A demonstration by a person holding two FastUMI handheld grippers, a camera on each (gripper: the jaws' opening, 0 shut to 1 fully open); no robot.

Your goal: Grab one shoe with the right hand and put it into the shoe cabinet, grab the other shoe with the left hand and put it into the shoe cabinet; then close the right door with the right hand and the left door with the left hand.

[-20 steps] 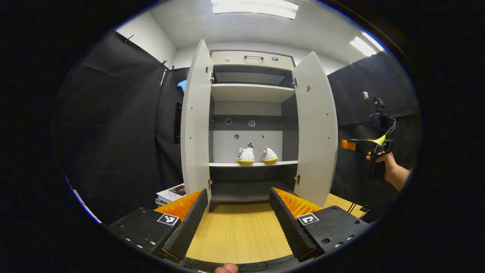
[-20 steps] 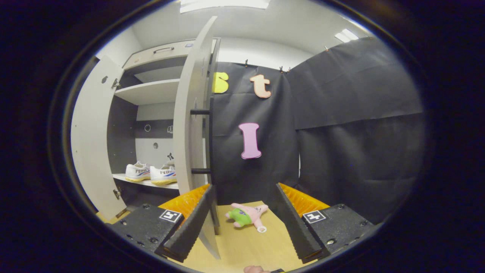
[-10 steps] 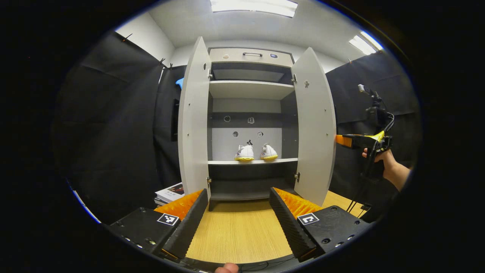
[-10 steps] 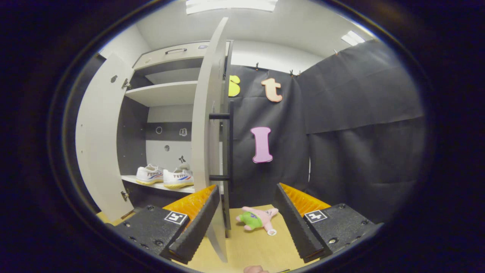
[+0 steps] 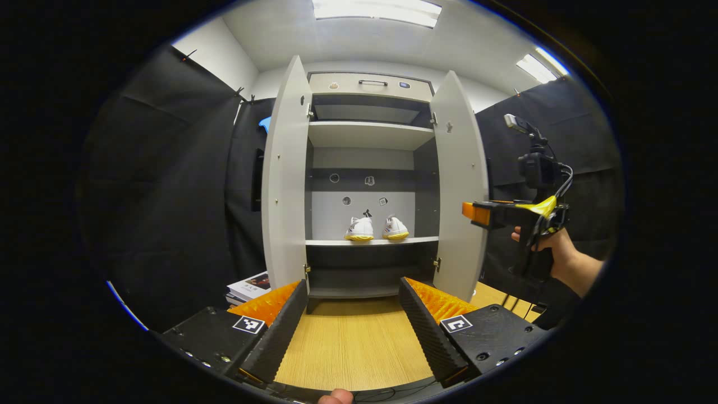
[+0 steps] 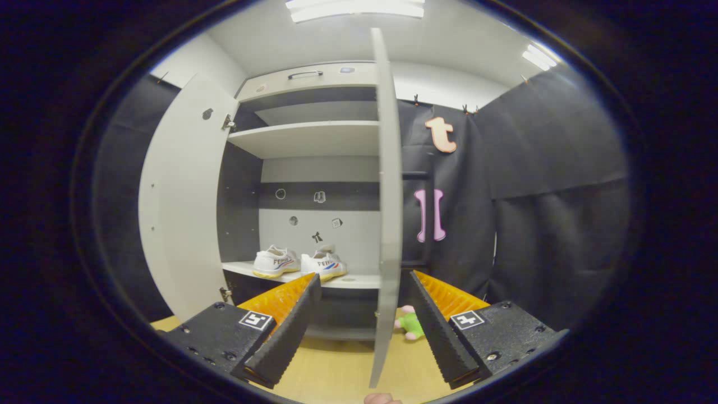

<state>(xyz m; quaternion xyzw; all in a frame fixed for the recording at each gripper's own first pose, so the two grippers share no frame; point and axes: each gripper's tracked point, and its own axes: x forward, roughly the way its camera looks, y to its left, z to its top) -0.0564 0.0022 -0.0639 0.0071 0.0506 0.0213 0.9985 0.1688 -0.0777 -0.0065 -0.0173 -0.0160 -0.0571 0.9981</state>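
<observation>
**Shoes shelved, both doors ajar**

In the left gripper view the cabinet (image 5: 367, 168) stands at 12 o'clock with both shoes (image 5: 376, 229) side by side on its middle shelf. The left door (image 5: 283, 179) and right door (image 5: 457, 179) hang open. The left gripper (image 5: 353, 325) hovers over the table (image 5: 353, 342), jaws spread, nothing between them. At 3 o'clock a hand (image 5: 552, 252) holds the right gripper (image 5: 477, 212) at the right door's outer face; contact is hard to judge. In the right gripper view that door (image 6: 387, 196) stands edge-on between its spread jaws, hiding most of a plush toy (image 6: 409, 325).
</observation>
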